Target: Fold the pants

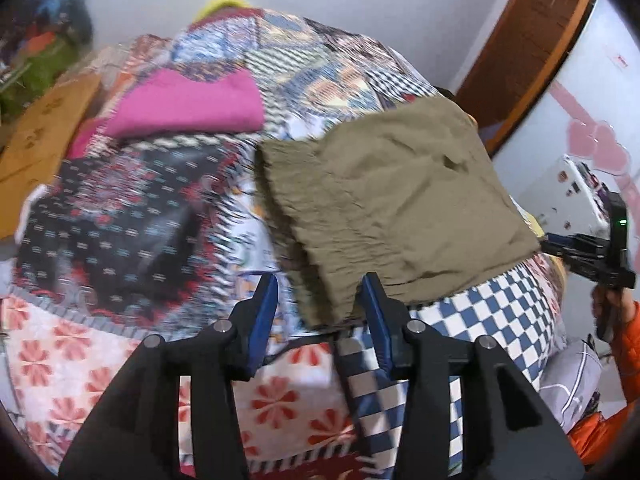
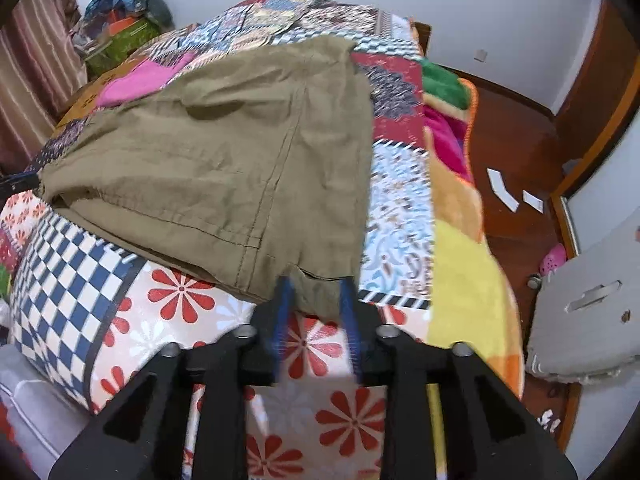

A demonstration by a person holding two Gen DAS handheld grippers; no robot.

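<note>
Olive-khaki pants (image 2: 224, 152), already doubled into a compact block, are shown lying on the patchwork quilt (image 2: 320, 400) of the bed. The left gripper (image 1: 320, 296) is held wide, its blue pads (image 1: 266, 312) flanking a near corner without pinching it. The right gripper (image 2: 316, 304) is set narrower — cloth lies between its blurred pads, though a firm grip cannot be confirmed. For a clean fold, both near corners should be pinched through all layers and carried over level, together. Counted: one pair of pants, two grippers, one folded magenta cloth (image 1: 192, 100) — well apart.
</note>
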